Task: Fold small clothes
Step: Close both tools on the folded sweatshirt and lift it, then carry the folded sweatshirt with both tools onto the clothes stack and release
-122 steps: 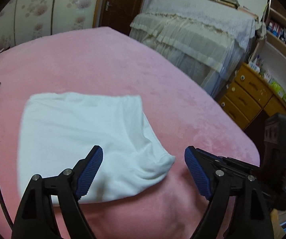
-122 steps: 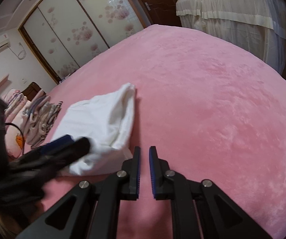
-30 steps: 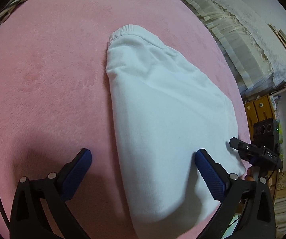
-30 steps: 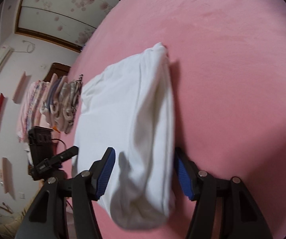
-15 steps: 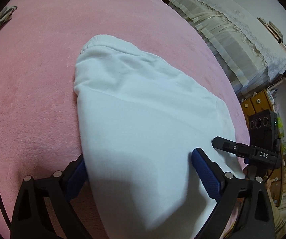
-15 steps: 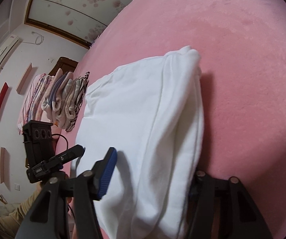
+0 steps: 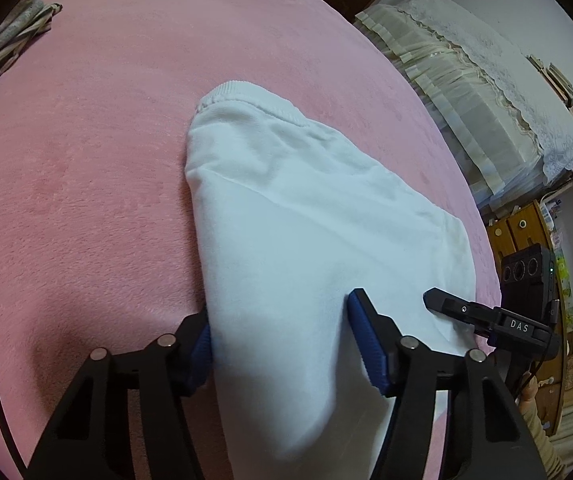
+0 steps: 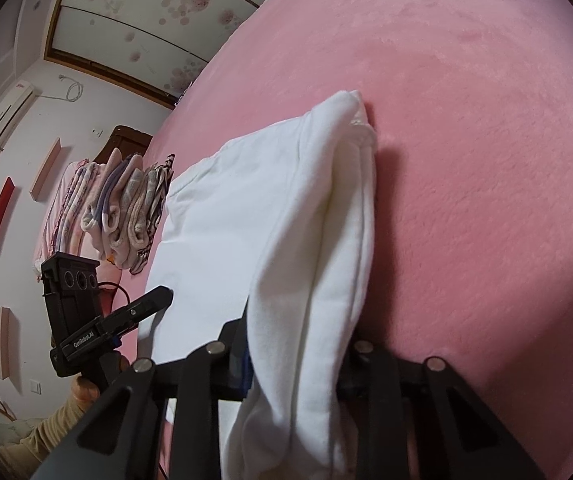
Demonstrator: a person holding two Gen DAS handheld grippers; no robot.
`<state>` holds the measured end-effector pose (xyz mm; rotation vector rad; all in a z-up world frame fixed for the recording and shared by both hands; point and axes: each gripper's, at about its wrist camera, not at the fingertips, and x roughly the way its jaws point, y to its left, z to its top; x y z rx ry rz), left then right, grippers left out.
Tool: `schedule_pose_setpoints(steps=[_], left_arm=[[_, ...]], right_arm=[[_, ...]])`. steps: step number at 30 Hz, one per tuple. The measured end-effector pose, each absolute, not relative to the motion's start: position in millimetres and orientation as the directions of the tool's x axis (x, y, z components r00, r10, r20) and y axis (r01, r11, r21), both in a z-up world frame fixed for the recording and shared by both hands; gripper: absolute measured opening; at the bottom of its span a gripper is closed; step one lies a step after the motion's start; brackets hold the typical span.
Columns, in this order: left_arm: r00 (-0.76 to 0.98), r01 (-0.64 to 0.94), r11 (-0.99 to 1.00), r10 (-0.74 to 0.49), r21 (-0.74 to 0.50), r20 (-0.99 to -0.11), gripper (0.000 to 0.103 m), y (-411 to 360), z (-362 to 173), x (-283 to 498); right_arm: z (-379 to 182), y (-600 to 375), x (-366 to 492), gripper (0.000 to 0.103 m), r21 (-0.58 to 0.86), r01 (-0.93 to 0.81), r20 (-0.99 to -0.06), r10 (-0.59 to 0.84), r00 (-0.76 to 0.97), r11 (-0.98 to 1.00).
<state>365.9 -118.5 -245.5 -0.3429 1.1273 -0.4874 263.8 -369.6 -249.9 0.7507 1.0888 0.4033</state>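
Note:
A folded white garment (image 7: 306, 216) lies on the pink bed cover (image 7: 86, 160). My left gripper (image 7: 282, 340) straddles its near edge, with the cloth filling the gap between the blue pads (image 7: 366, 344), which press in on it. My right gripper (image 8: 298, 364) is closed on the thick folded edge of the garment (image 8: 270, 216); the cloth hides its pads. Each gripper shows in the other's view, the right one (image 7: 482, 316) at the garment's far corner, the left one (image 8: 126, 316) at the opposite side.
A stack of folded clothes (image 8: 126, 208) sits at the far left of the pink cover (image 8: 466, 140). A second bed with cream covers (image 7: 466, 80) and wooden drawers (image 7: 522, 232) stand beyond the edge. Wardrobe doors (image 8: 158, 8) are behind.
Both grippers moved onto the garment's near edge and narrowed from wide open around the cloth. The right gripper's pads are now buried in the fold.

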Motion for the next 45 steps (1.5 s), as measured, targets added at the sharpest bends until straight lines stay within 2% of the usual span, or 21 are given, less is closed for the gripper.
schedule_pose_setpoints(steps=[1, 6, 9, 18, 24, 30, 37, 45], left_arm=[[0.346, 0.198, 0.847, -0.531, -0.493, -0.774, 0.054, -118.2, -244.7, 365.4], [0.369, 0.205, 0.863, -0.505, -0.462, -0.780, 0.031, -116.4, -234.0, 359.6], [0.387, 0.219, 0.865, -0.502, -0.451, -0.773, 0.026, -116.0, -219.6, 349.7], [0.423, 0.219, 0.884, -0.467, -0.413, -0.777, 0.023, -81.4, -176.9, 274.5], [0.420, 0.187, 0.895, -0.446, -0.405, -0.790, 0.023, -15.0, -153.2, 205.3], [0.461, 0.138, 0.915, -0.399, -0.380, -0.793, 0.023, 68.0, -111.8, 166.2], [0.552, 0.105, 0.951, -0.300, -0.292, -0.778, 0.023, 167.4, -36.7, 172.3], [0.652, 0.039, 0.985, -0.154, -0.170, -0.742, 0.023, 250.9, 55.8, 254.8]], right_arm=[[-248.8, -368.5, 263.0, 0.024, 0.713, 0.061, -0.650, 0.625, 0.431, 0.699], [-236.4, -357.8, 259.5, 0.021, 0.656, 0.049, -0.687, 0.568, 0.452, 0.754], [-219.2, -346.9, 250.8, 0.019, 0.616, 0.025, -0.700, 0.533, 0.475, 0.787], [-167.3, -296.0, 188.6, 0.018, 0.521, -0.038, -0.731, 0.469, 0.496, 0.853], [-144.8, -251.2, 136.1, 0.018, 0.553, -0.105, -0.711, 0.534, 0.458, 0.827], [-107.7, -177.8, 124.9, 0.018, 0.554, -0.224, -0.694, 0.593, 0.407, 0.802], [-47.5, -87.3, 160.2, 0.018, 0.561, -0.336, -0.652, 0.654, 0.384, 0.757], [35.5, -0.5, 265.4, 0.018, 0.544, -0.394, -0.593, 0.671, 0.445, 0.741]])
